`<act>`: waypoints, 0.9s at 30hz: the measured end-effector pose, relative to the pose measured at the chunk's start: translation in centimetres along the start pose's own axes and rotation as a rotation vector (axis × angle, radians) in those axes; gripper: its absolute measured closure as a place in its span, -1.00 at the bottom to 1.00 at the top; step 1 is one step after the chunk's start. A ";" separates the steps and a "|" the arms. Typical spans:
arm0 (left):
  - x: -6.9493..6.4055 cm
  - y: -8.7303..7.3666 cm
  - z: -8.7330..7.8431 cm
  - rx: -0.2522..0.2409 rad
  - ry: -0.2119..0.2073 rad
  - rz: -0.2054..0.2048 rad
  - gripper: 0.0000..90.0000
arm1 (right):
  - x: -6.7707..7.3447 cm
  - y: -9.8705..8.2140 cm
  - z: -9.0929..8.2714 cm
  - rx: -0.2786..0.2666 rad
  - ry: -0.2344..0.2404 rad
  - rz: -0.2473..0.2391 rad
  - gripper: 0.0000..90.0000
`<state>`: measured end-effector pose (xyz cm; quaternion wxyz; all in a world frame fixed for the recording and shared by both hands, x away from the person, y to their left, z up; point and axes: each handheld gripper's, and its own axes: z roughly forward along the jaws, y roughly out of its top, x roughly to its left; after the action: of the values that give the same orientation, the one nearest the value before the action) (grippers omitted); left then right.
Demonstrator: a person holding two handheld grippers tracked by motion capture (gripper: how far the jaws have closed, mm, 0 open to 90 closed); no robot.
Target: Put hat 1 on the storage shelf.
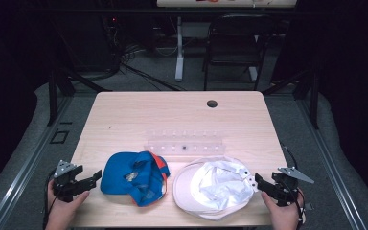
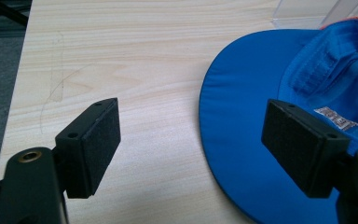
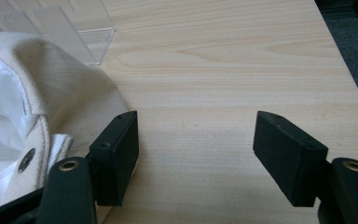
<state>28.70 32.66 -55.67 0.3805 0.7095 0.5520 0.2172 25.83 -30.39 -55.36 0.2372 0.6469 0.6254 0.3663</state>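
A blue cap (image 1: 133, 178) with an orange edge lies upside down on the wooden table (image 1: 172, 115), front left. A white cap (image 1: 214, 188) lies upside down to its right. My left gripper (image 1: 94, 178) stands open just left of the blue cap; in the left gripper view the blue cap's brim (image 2: 242, 116) reaches between the wide-apart jaws, under the right one. At the white cap's right edge my right gripper (image 1: 257, 182) is open too. The right gripper view has the white cap (image 3: 32, 107) beside the left jaw and bare wood between the pads.
A clear plastic rack (image 1: 184, 143) stands just behind the two caps, and a dark round hole (image 1: 212, 103) marks the table's far side. Beyond the table are a black chair (image 1: 235, 43) and cables on the floor. The table's right edge lies close to my right gripper.
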 end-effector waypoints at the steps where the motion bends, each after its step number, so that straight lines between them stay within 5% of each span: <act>1: 0.0 0.0 0.0 0.000 0.000 0.000 -0.56 | 0.0 0.0 0.0 0.000 0.000 0.000 -0.36; 4: -0.1 0.0 0.0 -0.008 -0.010 0.003 -0.65 | 0.0 0.1 0.0 -0.006 0.015 0.021 -0.56; 10: -0.3 0.1 -0.1 -0.025 -0.005 0.020 -0.66 | 0.1 0.2 -0.1 -0.020 -0.004 0.037 -0.60; 13: -0.2 0.0 0.0 0.020 -0.003 0.032 -0.65 | 0.1 0.1 -0.3 -0.024 0.008 0.033 -0.63; 17: -0.3 0.0 0.0 0.013 0.002 0.035 -0.63 | 0.2 0.3 -0.6 -0.037 0.014 0.020 -0.63; 21: -0.5 0.1 -0.4 -0.003 0.010 0.017 -0.57 | 0.8 1.0 -1.8 -0.088 0.005 0.028 -0.68; 27: -0.7 0.3 -0.8 -0.020 0.000 0.007 -0.65 | 0.8 1.1 -2.3 -0.065 0.018 0.026 -0.70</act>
<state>28.09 32.20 -54.81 0.3868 0.7076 0.5472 0.2243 24.70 -30.05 -52.98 0.2476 0.6434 0.6070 0.3953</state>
